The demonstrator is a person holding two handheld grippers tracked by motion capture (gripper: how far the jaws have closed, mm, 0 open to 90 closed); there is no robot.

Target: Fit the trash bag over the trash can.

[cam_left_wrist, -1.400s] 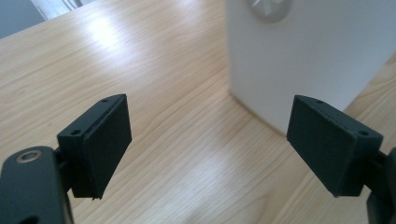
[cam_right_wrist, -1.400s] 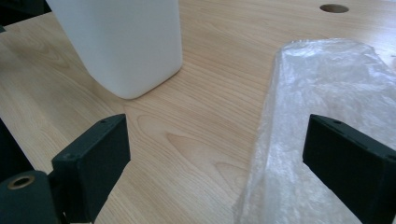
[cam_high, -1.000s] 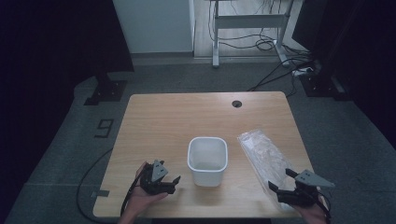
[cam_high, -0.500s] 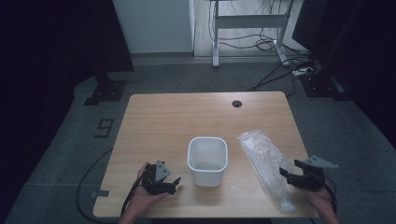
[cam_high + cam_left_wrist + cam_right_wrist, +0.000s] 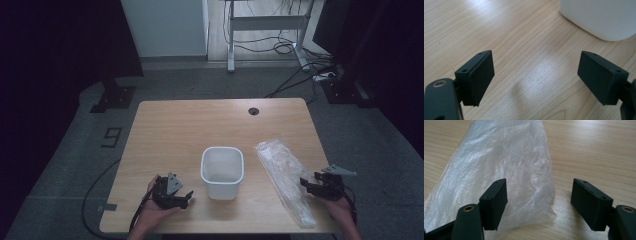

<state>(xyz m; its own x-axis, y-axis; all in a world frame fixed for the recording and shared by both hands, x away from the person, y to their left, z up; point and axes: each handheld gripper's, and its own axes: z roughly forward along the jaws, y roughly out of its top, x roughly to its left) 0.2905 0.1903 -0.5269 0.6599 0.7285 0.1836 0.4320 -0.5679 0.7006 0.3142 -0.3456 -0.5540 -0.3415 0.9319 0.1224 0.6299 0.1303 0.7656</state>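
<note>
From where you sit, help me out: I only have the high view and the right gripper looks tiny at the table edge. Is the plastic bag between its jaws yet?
Observer: Partly. In the right gripper view the plastic bag has its crumpled edge lying between the jaws of the right gripper; the jaws have just been closing but neither pad presses it.
Operator: And the left one?
Observer: The left gripper stands open over bare table, nothing between its jaws.
Operator: How near is the bin?
Observer: The white bin stands just ahead of the left jaws, apart from them.
</note>
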